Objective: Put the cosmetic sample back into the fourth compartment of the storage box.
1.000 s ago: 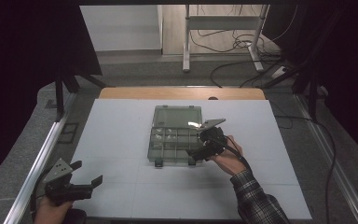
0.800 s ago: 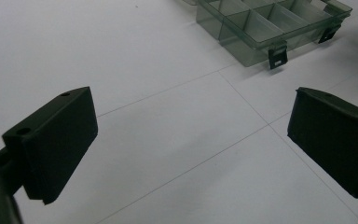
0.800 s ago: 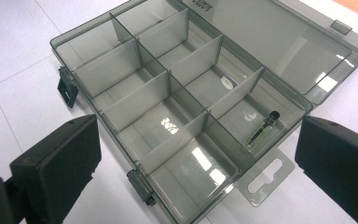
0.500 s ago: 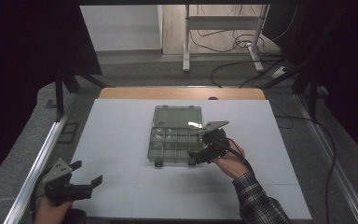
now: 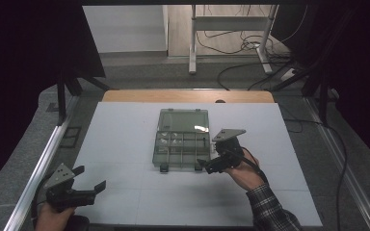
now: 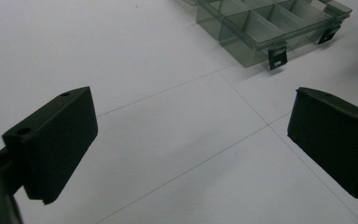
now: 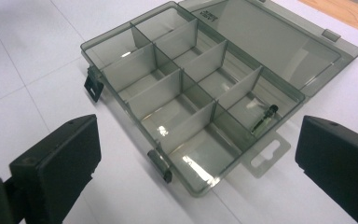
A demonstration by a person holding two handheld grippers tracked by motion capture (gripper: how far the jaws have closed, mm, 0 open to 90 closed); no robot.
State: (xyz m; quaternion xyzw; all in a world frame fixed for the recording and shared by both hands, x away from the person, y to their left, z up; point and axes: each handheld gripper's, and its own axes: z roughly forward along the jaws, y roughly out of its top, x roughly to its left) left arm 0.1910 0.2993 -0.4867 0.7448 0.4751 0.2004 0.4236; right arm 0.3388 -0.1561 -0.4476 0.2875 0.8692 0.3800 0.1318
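- Translucent grey-green plastic compartment box (image 5: 180, 144) sits open mid-table on the white tabletop (image 5: 125, 130), hinged lid (image 5: 183, 120) laid flat on the far side.
- Box divided into many small compartments by thin walls; two black latches on near edge, one (image 5: 164, 168) at the left near corner.
- Right gripper view: box (image 7: 186, 102) seen between the jaws, lid (image 7: 279, 46) flat beyond it, hang tab (image 7: 265, 156) sticking out of one short side.
- Small dark slim part (image 7: 265, 119) lies in the compartment next to the hang tab; too small to identify.
- Right gripper (image 5: 207, 166) held in person's hand at the box's near right corner, just beside it; jaws spread wide, nothing between them. Contact with box: cannot tell.
- Plaid sleeve (image 5: 270, 209) comes in bottom right.
- Left gripper (image 5: 89, 179) at near left table edge, well apart from box, jaws wide apart, empty.
- Left gripper view: bare tabletop between jaws, box corner (image 6: 261, 32) with latch far off.
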